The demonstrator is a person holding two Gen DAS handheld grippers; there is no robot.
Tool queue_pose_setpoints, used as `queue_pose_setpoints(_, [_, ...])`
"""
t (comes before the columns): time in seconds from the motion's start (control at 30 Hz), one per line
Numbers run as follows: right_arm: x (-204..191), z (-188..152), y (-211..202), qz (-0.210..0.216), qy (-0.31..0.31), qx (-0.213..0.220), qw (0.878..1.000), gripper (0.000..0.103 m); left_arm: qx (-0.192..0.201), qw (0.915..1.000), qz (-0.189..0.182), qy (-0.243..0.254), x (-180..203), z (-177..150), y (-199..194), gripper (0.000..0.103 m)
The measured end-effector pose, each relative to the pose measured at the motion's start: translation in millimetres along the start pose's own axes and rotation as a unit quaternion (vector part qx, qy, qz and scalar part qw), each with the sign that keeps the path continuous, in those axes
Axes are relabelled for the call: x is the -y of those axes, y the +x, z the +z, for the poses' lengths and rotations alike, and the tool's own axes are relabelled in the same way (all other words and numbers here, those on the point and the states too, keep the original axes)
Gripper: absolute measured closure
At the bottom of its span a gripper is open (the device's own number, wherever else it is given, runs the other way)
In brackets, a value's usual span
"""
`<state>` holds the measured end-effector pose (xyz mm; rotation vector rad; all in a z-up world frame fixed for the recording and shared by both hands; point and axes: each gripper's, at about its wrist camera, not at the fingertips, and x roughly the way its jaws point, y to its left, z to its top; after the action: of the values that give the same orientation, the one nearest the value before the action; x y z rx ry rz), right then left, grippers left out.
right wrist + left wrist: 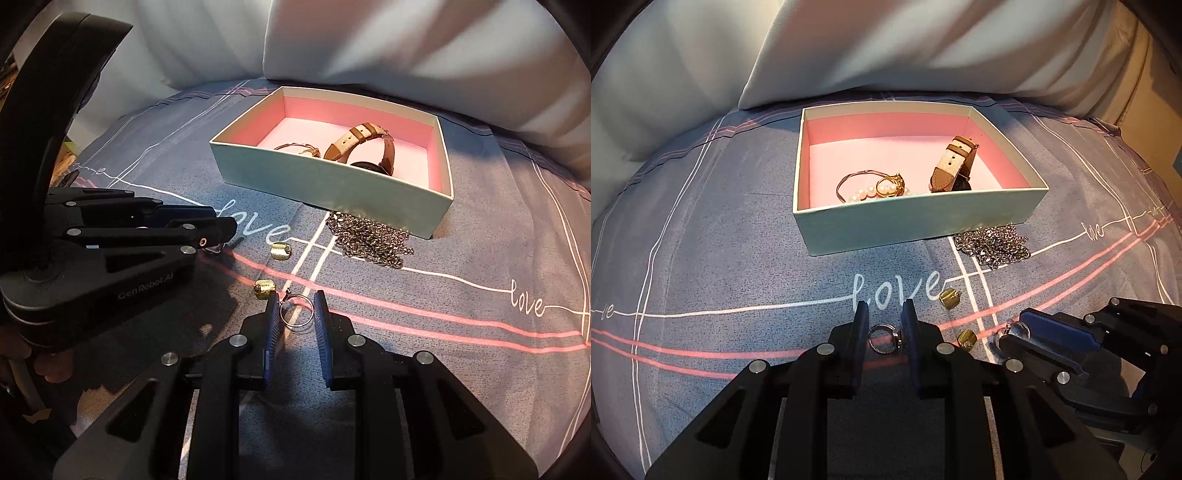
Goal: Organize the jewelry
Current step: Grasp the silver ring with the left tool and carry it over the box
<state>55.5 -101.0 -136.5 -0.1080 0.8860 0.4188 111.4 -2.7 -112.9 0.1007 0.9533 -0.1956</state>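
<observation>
bedsheet (738, 229): woven cloth, matt, printed lines
box (908, 225): matt card, pale outside, pink paper lining
watch (955, 162): strap like leather, brown and cream, stitched
chain (993, 242): silvery metal links, shiny
silver ring (884, 338): polished metal
thin ring (297, 312): bright smooth metal
gold earrings (281, 251): glossy metal
pearls (866, 192): smooth, lustrous
left gripper (884, 314): matt black plastic, ribbed pads
pillows (886, 48): smooth pale cloth

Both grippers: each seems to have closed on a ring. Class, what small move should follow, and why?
Probably lift both rings and carry them to the box. The left gripper pinches one ring, the right gripper another ring, and the box already holds a watch.
</observation>
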Motion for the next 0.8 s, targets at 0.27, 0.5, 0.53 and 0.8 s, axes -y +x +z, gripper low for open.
queue_pose_setpoints(0.27, [4.8,8.5,-9.9,-0.009,0.0,0.013,1.0,0.083,0.014,0.9997,-0.005,-0.017,-9.8,12.0,-16.4,0.084])
queue_pose_setpoints(0.5, [9.8,62.1,-25.7,-0.032,-0.011,0.042,0.999,0.083,0.044,0.9989,-0.003,-0.017,-5.2,56.1,-29.3,0.084])
queue_pose_setpoints(0.53, [11.1,71.2,-28.0,-0.035,-0.011,0.048,0.998,0.083,0.048,0.9986,-0.003,-0.019,-5.4,64.4,-30.7,0.084])
queue_pose_setpoints(0.8, [27.0,134.0,-29.4,-0.045,-0.006,0.055,0.997,0.083,0.049,0.9978,-0.001,-0.045,-15.2,121.7,-25.7,0.084])
